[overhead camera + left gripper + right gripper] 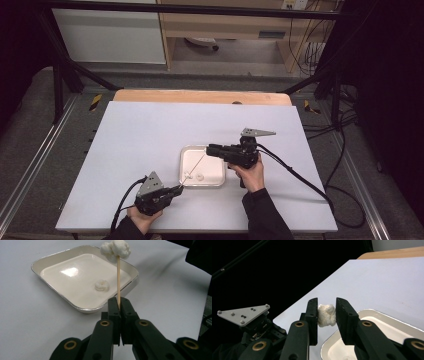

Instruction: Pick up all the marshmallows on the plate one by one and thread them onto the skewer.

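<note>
Above the tray, the right claw clamps cotton topping the left claw's gripped stick.

We see a thin wooden stick standing upright, a fluffy white cotton ball on its tip. Another cotton ball lies in the shallow white tray.

place: a lab or test room | table: a white flat board on a pale wood top | around: a black metal frame on grey floor | far: a light wooden cabinet, a white panel at far left | right: loose black cables, far right wall sockets
</note>
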Available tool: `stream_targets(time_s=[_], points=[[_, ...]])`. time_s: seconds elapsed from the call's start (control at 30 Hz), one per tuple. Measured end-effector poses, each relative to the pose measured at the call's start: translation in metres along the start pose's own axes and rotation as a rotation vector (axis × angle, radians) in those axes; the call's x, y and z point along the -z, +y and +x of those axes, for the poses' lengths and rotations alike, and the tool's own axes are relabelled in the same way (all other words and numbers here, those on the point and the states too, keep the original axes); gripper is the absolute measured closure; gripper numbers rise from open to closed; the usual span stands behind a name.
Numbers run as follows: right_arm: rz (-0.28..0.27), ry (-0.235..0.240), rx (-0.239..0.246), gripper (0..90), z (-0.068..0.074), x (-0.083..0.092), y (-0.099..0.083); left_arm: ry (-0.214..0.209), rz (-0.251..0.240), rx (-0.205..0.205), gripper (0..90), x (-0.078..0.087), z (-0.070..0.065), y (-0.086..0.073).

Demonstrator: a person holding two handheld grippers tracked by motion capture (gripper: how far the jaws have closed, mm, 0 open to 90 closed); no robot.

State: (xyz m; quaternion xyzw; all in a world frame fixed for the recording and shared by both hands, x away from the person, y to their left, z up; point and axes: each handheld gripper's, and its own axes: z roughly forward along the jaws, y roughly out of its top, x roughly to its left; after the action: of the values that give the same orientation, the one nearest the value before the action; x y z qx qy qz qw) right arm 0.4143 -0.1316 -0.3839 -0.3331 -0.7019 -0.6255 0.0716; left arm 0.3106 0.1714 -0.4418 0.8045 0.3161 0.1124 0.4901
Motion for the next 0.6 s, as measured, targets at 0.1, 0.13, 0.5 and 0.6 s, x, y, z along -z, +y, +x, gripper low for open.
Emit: stream_targets(time_s=[0.1, 0.13, 0.5, 0.6], points=[[0.002, 0.007, -0.002, 73.1, -0.0004, -0.0015, -0.0013, -0.001, 0.001, 0.001, 88.2, -0.0002, 0.0000, 0.0000], [0.003, 0.009, -0.006, 73.1, -0.0005, -0.0019, -0.0015, 0.000, 0.001, 0.001, 88.2, -0.0003, 0.0000, 0.0000], [0.016, 0.024, -0.020, 73.6, -0.0031, -0.0076, -0.0065, 0.000, 0.004, -0.005, 88.2, -0.0007, -0.0002, -0.0002], [0.019, 0.033, -0.032, 74.3, -0.0030, -0.0088, -0.0079, 0.000, 0.009, -0.006, 88.2, -0.0011, -0.0005, -0.0006]])
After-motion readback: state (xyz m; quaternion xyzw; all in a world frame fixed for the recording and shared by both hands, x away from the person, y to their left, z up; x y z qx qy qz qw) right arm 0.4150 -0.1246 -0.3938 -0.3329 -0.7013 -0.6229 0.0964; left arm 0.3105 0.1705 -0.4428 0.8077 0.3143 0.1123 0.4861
